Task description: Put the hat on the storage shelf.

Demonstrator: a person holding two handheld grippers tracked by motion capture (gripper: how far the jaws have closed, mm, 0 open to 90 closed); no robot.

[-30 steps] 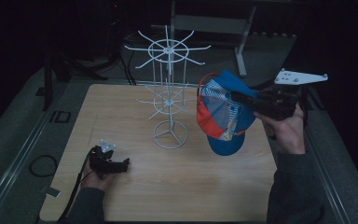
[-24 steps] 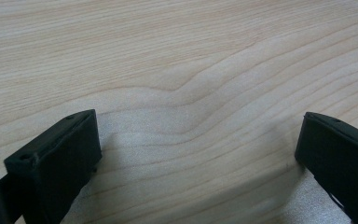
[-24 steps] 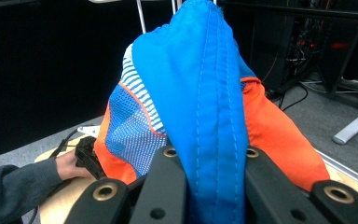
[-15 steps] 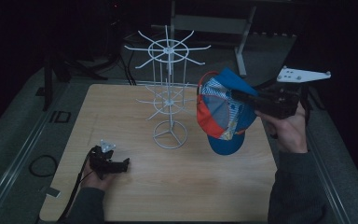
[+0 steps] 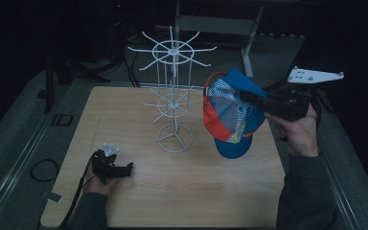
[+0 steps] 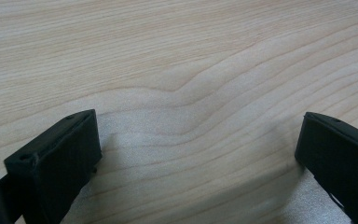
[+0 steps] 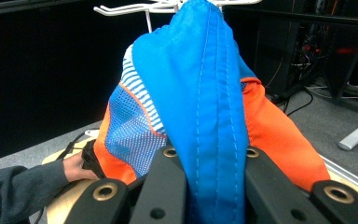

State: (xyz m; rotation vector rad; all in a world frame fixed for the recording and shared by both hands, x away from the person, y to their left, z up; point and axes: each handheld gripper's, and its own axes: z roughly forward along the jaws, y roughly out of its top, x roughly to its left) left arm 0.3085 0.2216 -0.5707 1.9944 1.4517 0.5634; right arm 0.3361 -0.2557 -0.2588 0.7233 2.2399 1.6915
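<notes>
— Standing mid-table, the white rack waits; the cap hangs right of it, pinched in the right gripper.
— Steady. Aim its opening at a near hook. The left gripper rests released, near-left.

tool spread wide, bare wooden table
</notes>
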